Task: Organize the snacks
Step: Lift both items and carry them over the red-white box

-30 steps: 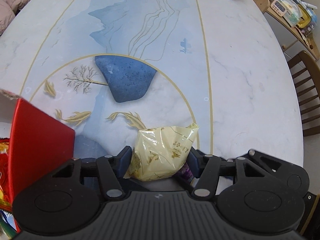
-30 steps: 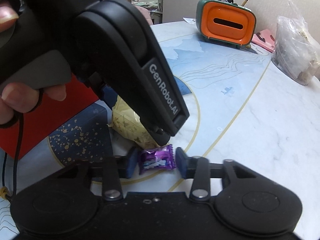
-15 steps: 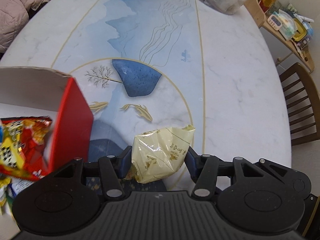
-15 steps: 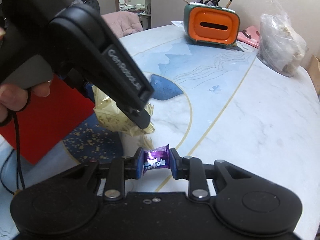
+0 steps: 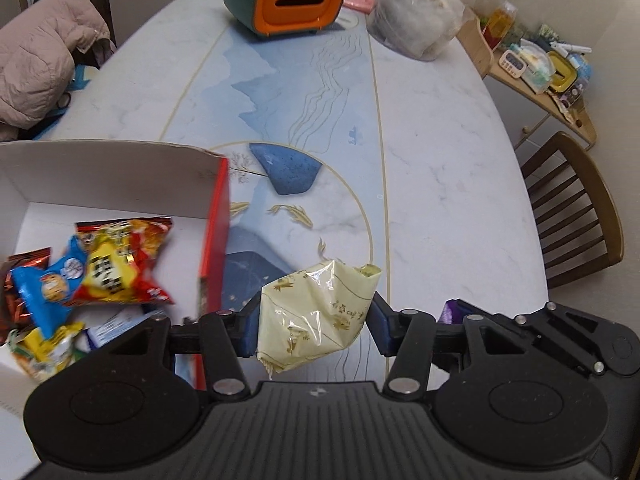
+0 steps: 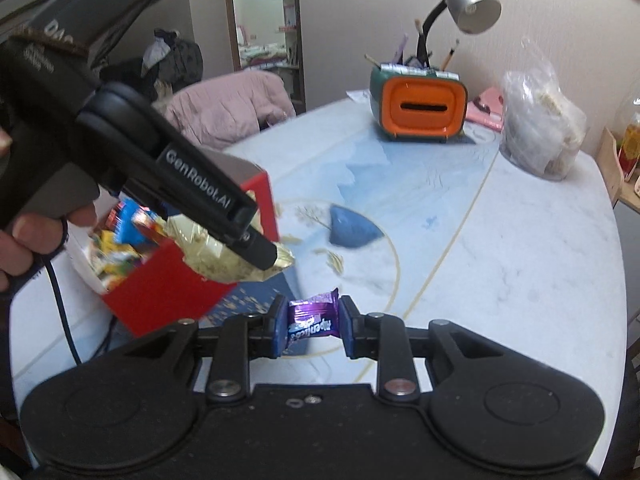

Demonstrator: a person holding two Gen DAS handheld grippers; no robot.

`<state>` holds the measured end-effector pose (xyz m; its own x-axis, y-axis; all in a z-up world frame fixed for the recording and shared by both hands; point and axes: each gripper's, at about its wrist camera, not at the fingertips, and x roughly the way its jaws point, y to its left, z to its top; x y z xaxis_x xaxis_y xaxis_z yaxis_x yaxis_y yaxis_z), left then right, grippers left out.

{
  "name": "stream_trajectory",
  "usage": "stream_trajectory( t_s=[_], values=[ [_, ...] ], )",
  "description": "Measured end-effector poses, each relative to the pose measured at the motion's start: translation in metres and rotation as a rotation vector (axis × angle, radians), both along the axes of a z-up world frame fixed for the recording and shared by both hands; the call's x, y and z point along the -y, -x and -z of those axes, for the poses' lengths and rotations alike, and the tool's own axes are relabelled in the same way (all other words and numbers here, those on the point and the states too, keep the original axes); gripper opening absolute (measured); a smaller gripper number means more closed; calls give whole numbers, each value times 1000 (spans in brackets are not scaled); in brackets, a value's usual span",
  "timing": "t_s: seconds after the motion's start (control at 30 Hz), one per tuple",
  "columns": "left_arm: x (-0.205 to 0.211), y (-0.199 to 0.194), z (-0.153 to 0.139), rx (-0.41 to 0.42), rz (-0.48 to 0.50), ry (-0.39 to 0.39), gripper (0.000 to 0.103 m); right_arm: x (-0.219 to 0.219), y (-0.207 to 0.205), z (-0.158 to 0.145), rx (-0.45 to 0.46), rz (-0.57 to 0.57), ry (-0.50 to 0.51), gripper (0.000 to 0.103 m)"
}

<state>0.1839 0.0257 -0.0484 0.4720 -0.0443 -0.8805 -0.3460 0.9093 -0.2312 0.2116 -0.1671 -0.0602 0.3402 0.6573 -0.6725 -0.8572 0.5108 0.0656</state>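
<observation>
My left gripper [image 5: 314, 326] hangs above the table, just right of the red box [image 5: 214, 240]. Its jaws are closing, and the pads press on a pale yellow snack packet [image 5: 320, 300]. Several bright snack packets [image 5: 108, 268] lie inside the box. In the right wrist view the left gripper [image 6: 256, 248] and the yellow packet [image 6: 224, 264] hover by the red box [image 6: 160, 288]. My right gripper [image 6: 313, 326] is shut on a purple wrapped candy [image 6: 312, 316], lifted off the table. A corner of that purple candy [image 5: 450, 308] peeks out at the lower right of the left wrist view.
An orange and green tissue box [image 5: 284, 0] and a clear plastic bag [image 5: 412, 20] stand at the table's far end, with a desk lamp [image 6: 468, 4] behind. A wooden chair [image 5: 576, 208] and a cluttered shelf [image 5: 540, 68] are to the right. A pink jacket [image 5: 40, 60] lies at the left.
Both grippers have risen with their loads. The left one has drawn toward the red box, so its inside now shows. The right pads have pressed tighter on the purple candy.
</observation>
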Motion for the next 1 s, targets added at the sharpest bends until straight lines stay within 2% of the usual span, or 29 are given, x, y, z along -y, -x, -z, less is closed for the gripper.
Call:
stream_trajectory(
  t_s=[0.4,0.7,1.0],
  values=[
    [-29,61,-34,71,-8,-42,52,-27,48,-41,30,-5,-52,25],
    [-80,103,-48,95,-49,-94,52,-76,76,-49,33,-33,-60,25],
    [-142,129,-44,85,-97,-124,52,-137,92,-42,28,-53,-48,25]
  ],
)
